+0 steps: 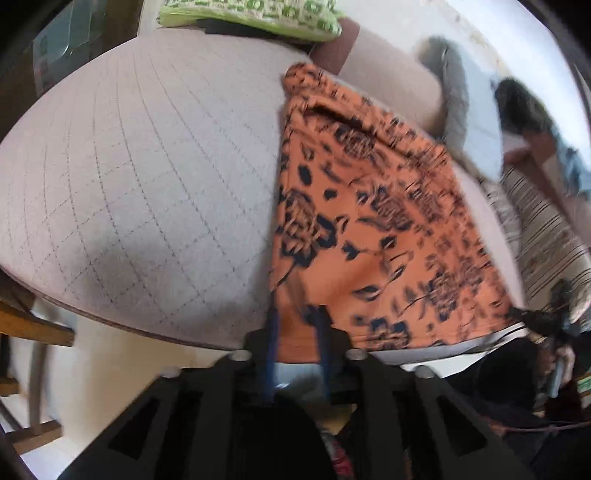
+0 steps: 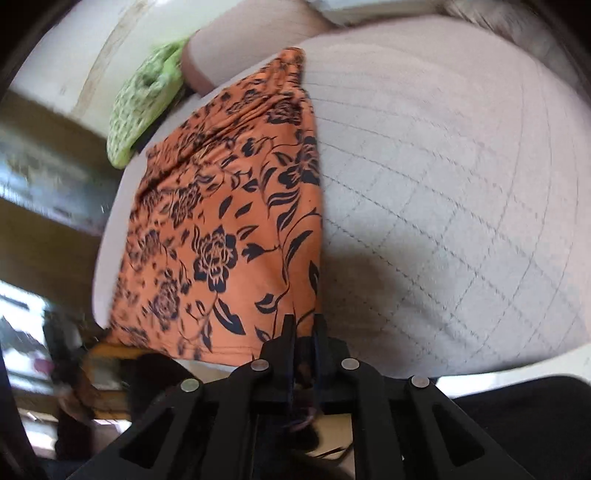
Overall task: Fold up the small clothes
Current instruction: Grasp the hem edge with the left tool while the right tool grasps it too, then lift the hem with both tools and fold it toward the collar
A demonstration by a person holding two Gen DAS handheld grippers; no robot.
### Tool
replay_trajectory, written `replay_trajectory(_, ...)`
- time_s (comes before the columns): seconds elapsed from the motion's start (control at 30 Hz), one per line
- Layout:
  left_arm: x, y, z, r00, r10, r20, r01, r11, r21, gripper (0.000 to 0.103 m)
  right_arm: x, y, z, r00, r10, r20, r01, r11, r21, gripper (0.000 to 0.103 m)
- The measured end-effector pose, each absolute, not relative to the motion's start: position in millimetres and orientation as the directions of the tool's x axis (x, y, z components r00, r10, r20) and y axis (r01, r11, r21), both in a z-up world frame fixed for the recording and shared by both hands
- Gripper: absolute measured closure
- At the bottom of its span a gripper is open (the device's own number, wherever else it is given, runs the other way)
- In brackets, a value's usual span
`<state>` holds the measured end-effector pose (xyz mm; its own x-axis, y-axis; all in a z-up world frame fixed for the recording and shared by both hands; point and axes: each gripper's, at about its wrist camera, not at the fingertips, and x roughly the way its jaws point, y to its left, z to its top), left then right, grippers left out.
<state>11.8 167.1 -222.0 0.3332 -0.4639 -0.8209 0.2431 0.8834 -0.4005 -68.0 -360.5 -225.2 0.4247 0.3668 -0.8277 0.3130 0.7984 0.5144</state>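
Note:
An orange garment with a black flower print (image 1: pixel 373 229) lies stretched on a quilted pale grey surface (image 1: pixel 147 177). My left gripper (image 1: pixel 297 321) is shut on its near left corner. In the right wrist view the same garment (image 2: pixel 229 221) runs away from me on the left of the quilted surface (image 2: pixel 443 206), and my right gripper (image 2: pixel 304 328) is shut on its near right corner. Both views are blurred by motion.
A green patterned cushion (image 1: pixel 255 16) lies at the far edge, also in the right wrist view (image 2: pixel 144 99). A striped cloth (image 1: pixel 546 236) and a grey cloth (image 1: pixel 450 88) lie to the right. Wooden furniture (image 1: pixel 33 325) stands at the lower left.

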Motion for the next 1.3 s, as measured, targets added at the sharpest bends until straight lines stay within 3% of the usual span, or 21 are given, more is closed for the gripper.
replay_trajectory(0.07, 11.0, 171.7, -217.7, 0.363, -0.459, -0.811, 0.230, 0.888, -0.399, 0.035, -66.1, -361.6, -226.2, 0.436, 0.355, -0.827, 0.320, 0.797, 0.512, 0.082)
replay_trajectory(0.1, 10.9, 174.4, -217.3, 0.371, -0.462, -0.805, 0.223, 0.886, -0.406, 0.032, -66.1, -363.0, -226.9, 0.442, 0.342, -0.829, 0.324, 0.801, 0.503, 0.077)
replay_trajectory(0.17, 15.1, 176.0, -222.4, 0.356, -0.483, -0.800, 0.207, 0.876, -0.436, 0.032, -67.0, -368.3, -232.8, 0.448, 0.345, -0.825, 0.340, 0.788, 0.514, 0.049)
replay_trajectory(0.2, 18.9, 175.2, -229.1, 0.334, -0.494, -0.803, 0.196, 0.870, -0.454, 0.031, -67.4, -371.5, -235.5, 0.457, 0.351, -0.817, 0.348, 0.775, 0.527, 0.028)
replay_trajectory(0.37, 25.2, 162.9, -253.2, 0.271, -0.518, -0.811, 0.189, 0.855, -0.483, 0.032, -59.0, -376.8, -250.4, 0.493, 0.401, -0.773, 0.353, 0.720, 0.598, 0.028)
replay_trajectory(0.43, 24.4, 149.8, -256.9, 0.260, -0.531, -0.807, 0.225, 0.846, -0.484, 0.033, -53.3, -373.1, -259.3, 0.484, 0.401, -0.778, 0.366, 0.715, 0.596, 0.028)
replay_trajectory(0.47, 23.7, 144.2, -258.0, 0.253, -0.527, -0.811, 0.247, 0.846, -0.472, 0.041, -53.1, -372.7, -262.5, 0.483, 0.403, -0.778, 0.369, 0.711, 0.598, 0.028)
replay_trajectory(0.5, 23.2, 137.3, -260.0, 0.243, -0.513, -0.824, 0.266, 0.852, -0.452, 0.056, -52.7, -371.7, -263.3, 0.490, 0.399, -0.775, 0.369, 0.710, 0.599, 0.029)
replay_trajectory(0.57, 22.6, 126.9, -265.6, 0.219, -0.493, -0.842, 0.291, 0.856, -0.426, 0.074, -52.5, -369.0, -262.2, 0.488, 0.410, -0.771, 0.352, 0.716, 0.603, 0.042)
replay_trajectory(0.6, 22.3, 124.4, -266.2, 0.221, -0.488, -0.845, 0.300, 0.858, -0.417, 0.078, -52.1, -366.4, -262.6, 0.478, 0.432, -0.765, 0.336, 0.714, 0.614, 0.062)
replay_trajectory(0.63, 22.7, 123.3, -265.6, 0.224, -0.490, -0.843, 0.305, 0.857, -0.417, 0.081, -51.7, -361.3, -265.6, 0.453, 0.461, -0.763, 0.326, 0.711, 0.623, 0.074)
replay_trajectory(0.7, 23.4, 124.3, -263.5, 0.220, -0.516, -0.828, 0.302, 0.843, -0.445, 0.091, -50.7, -349.4, -266.6, 0.419, 0.443, -0.793, 0.306, 0.753, 0.583, 0.082)
replay_trajectory(0.73, 23.9, 125.9, -261.0, 0.218, -0.538, -0.814, 0.298, 0.831, -0.470, 0.092, -50.3, -342.1, -264.8, 0.411, 0.426, -0.806, 0.286, 0.779, 0.558, 0.090)
replay_trajectory(0.77, 24.5, 126.3, -257.7, 0.219, -0.556, -0.802, 0.298, 0.821, -0.488, 0.092, -49.8, -337.5, -263.3, 0.409, 0.435, -0.802, 0.275, 0.779, 0.563, 0.092)
replay_trajectory(0.9, 28.6, 132.5, -236.0, 0.235, -0.633, -0.737, 0.314, 0.767, -0.559, 0.093, -46.4, -327.7, -239.0, 0.454, 0.462, -0.762, 0.218, 0.772, 0.598, 0.094)
replay_trajectory(1.07, 60.1, 142.6, -193.9, 0.300, -0.709, -0.638, 0.317, 0.705, -0.634, 0.093, -37.3, -333.2, -195.6, 0.575, 0.528, -0.625, 0.134, 0.693, 0.709, 0.094)
replay_trajectory(1.13, 83.7, 146.1, -174.2, 0.333, -0.719, -0.610, 0.319, 0.695, -0.645, 0.093, -26.0, -341.7, -178.1, 0.631, 0.547, -0.549, 0.098, 0.646, 0.757, 0.094)
replay_trajectory(1.3, 155.2, 137.1, -135.7, 0.400, -0.700, -0.592, 0.340, 0.713, -0.613, 0.093, 25.4, -359.4, -137.4, 0.719, 0.504, -0.478, 0.063, 0.638, 0.767, 0.094)
